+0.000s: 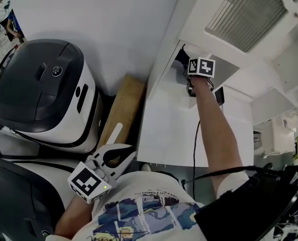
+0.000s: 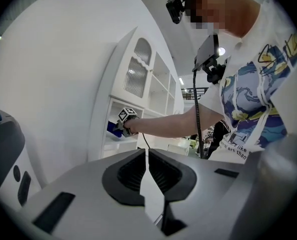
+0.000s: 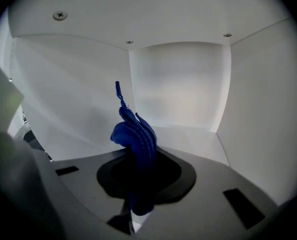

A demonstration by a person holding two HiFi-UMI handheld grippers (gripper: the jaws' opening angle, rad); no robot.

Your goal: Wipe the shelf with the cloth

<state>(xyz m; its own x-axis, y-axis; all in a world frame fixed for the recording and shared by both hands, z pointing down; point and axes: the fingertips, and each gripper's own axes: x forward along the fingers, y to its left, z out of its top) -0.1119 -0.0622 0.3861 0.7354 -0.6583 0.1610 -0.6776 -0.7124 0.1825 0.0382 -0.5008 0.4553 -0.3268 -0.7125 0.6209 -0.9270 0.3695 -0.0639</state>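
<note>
A white shelf unit (image 1: 171, 127) stands ahead of me, and my right arm reaches into one of its open compartments (image 3: 188, 136). Inside that compartment my right gripper (image 3: 140, 170) is shut on a bunched blue cloth (image 3: 135, 134), which sticks up past the jaws just above the compartment floor. In the head view the right gripper (image 1: 195, 79) sits at the compartment mouth below its marker cube, with a bit of blue cloth (image 1: 181, 58) beside it. My left gripper (image 2: 147, 156) is held low near my chest, shut and holding nothing. It also appears in the head view as the left gripper (image 1: 123, 157).
Two bulky white and dark grey machines (image 1: 41, 89) fill the left side. A wooden board (image 1: 123, 107) leans between them and the shelf unit. A black cable (image 1: 194, 149) hangs along my right arm. A louvred cabinet door (image 1: 249, 14) sits above the compartment.
</note>
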